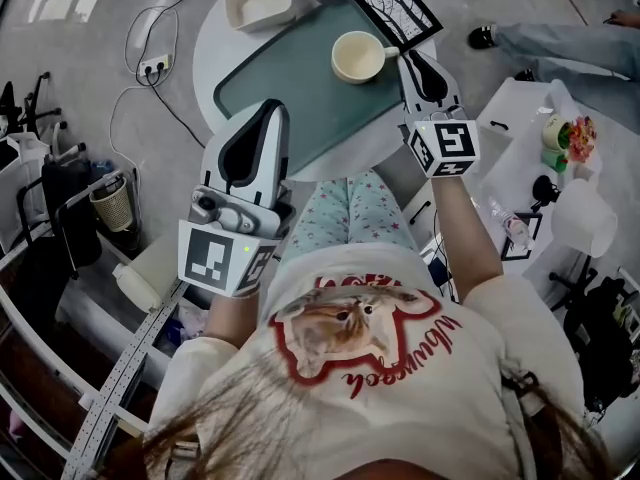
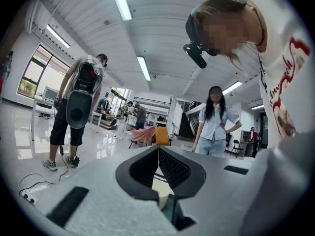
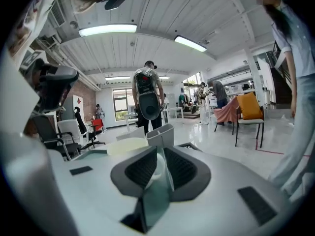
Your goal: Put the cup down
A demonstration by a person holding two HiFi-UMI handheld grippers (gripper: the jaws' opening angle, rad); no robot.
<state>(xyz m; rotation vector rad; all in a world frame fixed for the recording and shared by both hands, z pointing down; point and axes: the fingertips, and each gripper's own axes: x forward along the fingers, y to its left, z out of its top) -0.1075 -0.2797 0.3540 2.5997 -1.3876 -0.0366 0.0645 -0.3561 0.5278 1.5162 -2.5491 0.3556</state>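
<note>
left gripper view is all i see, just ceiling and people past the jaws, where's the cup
Observer: The cup is on the green tray on the round white table.
Operator: who's got it
Observer: The right hand-held gripper is at its handle, and its jaws look closed on it.
Operator: and my left one
Observer: In the head view the left hand-held gripper points over the tray's near side, apart from the cup.
</note>
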